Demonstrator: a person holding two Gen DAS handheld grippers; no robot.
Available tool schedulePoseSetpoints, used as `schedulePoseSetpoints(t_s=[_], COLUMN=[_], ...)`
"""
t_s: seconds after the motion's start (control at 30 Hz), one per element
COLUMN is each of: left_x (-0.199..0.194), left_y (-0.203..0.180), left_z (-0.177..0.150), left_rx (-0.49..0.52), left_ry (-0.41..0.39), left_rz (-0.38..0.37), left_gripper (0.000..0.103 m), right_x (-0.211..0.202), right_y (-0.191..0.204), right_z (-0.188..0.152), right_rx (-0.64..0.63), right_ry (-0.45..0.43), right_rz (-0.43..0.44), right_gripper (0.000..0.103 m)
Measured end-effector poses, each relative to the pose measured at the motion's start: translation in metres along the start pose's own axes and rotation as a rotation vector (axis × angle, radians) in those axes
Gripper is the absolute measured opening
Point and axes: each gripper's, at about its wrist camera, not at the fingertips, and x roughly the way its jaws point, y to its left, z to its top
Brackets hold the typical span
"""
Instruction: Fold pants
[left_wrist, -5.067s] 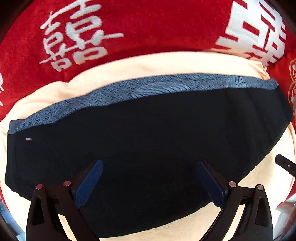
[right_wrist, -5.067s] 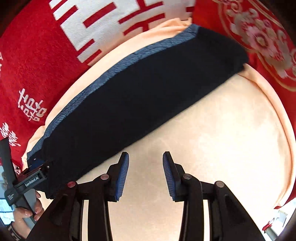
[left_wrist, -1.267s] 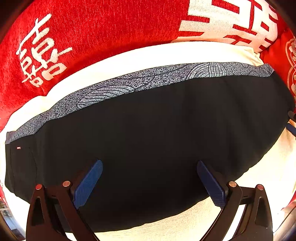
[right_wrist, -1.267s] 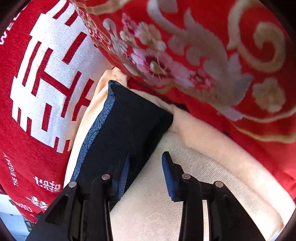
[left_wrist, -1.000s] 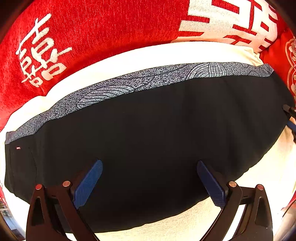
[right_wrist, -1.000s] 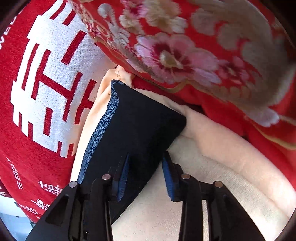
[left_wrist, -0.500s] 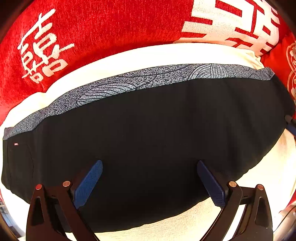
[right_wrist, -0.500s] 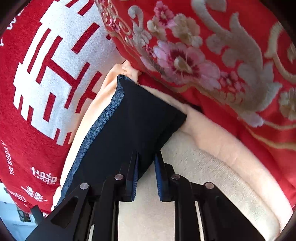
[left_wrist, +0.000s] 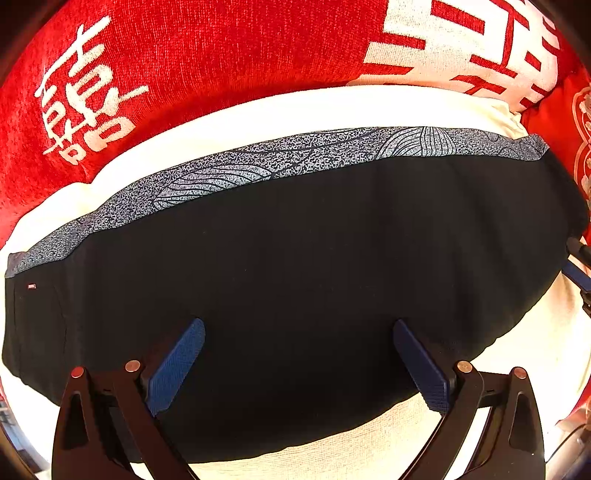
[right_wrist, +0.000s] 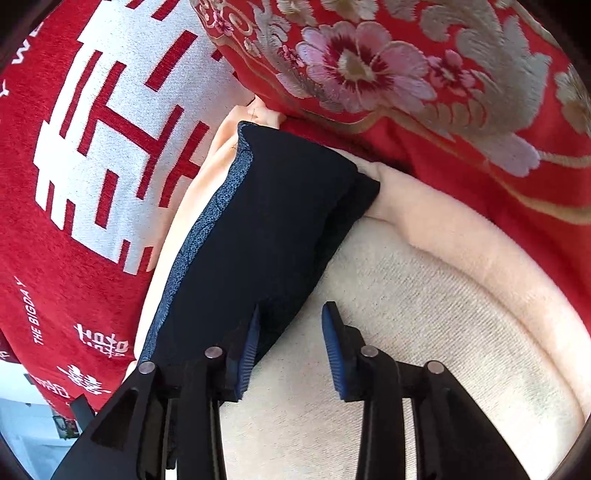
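Note:
The dark navy pants (left_wrist: 295, 266) lie folded lengthwise on a cream cushion (left_wrist: 532, 354), with a speckled grey-blue side stripe (left_wrist: 280, 158) along the far edge. My left gripper (left_wrist: 297, 363) is open wide and hovers over the near middle of the pants. In the right wrist view the pants (right_wrist: 266, 229) run away from me, their end by the cushion corner. My right gripper (right_wrist: 290, 352) is open at the pants' near edge, its left finger (right_wrist: 247, 354) against the fabric, its right finger over the cream cushion (right_wrist: 424, 314). The right gripper's tip shows in the left wrist view (left_wrist: 576, 273).
A red blanket with white characters (left_wrist: 207, 62) rises behind the cushion. A red embroidered floral cushion (right_wrist: 424, 74) stands at the right end. The red blanket also shows in the right wrist view (right_wrist: 92, 147).
My right gripper closed on the pants' edge half a second ago and has now opened again. My left gripper has stayed open over the pants, nearly still.

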Motion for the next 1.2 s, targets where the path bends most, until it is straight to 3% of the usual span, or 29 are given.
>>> schedulePoseSetpoints(t_s=[0.13, 0.43, 0.5, 0.53, 0.57, 0.6, 0.63, 0.73, 0.83, 0.9, 0.93, 0.97, 1.03, 1.2], left_x=[0.000, 0.004, 0.004, 0.002, -0.001, -0.005, -0.009, -0.029, -0.034, -0.007, 0.010, 0.010, 0.010, 0.011], left_y=[-0.001, 0.001, 0.002, 0.003, 0.003, 0.001, 0.000, -0.011, -0.036, -0.046, -0.048, -0.052, -0.066, -0.066], left_z=[0.001, 0.002, 0.005, 0.007, 0.010, 0.012, 0.015, 0.027, 0.038, 0.040, 0.038, 0.035, 0.031, 0.030], left_rx=[0.000, 0.007, 0.008, 0.003, -0.008, -0.017, -0.026, -0.043, 0.012, 0.002, -0.015, 0.005, 0.083, 0.081], left_ry=[0.000, -0.011, 0.001, 0.007, 0.009, 0.015, 0.026, -0.026, -0.098, -0.033, 0.014, -0.061, -0.080, -0.085], left_rz=[0.001, -0.007, -0.012, -0.013, -0.021, -0.037, -0.066, -0.166, -0.199, -0.213, -0.215, -0.197, -0.139, -0.150], left_gripper=[0.103, 0.103, 0.103, 0.099, 0.091, 0.075, 0.071, 0.071, 0.071, 0.071, 0.073, 0.077, 0.081, 0.081], right_x=[0.002, 0.021, 0.027, 0.028, 0.026, 0.023, 0.018, 0.007, -0.004, -0.008, -0.009, -0.010, -0.014, -0.024], right_y=[0.001, 0.015, 0.017, 0.017, 0.017, 0.017, 0.020, 0.029, 0.036, 0.040, 0.042, 0.044, 0.050, 0.079], right_z=[0.000, 0.018, 0.025, 0.027, 0.029, 0.030, 0.030, 0.029, 0.028, 0.028, 0.027, 0.028, 0.026, 0.020], right_rx=[-0.014, -0.016, 0.015, 0.028, 0.036, 0.034, 0.011, -0.044, -0.062, -0.069, -0.071, -0.073, -0.084, -0.176], right_ry=[-0.011, -0.118, -0.114, -0.099, -0.094, -0.095, -0.093, -0.100, -0.115, -0.119, -0.121, -0.117, -0.119, -0.131], right_rz=[0.034, 0.055, 0.042, 0.014, 0.024, 0.034, 0.038, 0.057, 0.094, 0.103, 0.106, 0.111, 0.117, 0.115], right_gripper=[0.051, 0.054, 0.043, 0.025, 0.019, 0.018, 0.017, 0.016, 0.016, 0.016, 0.016, 0.016, 0.016, 0.016])
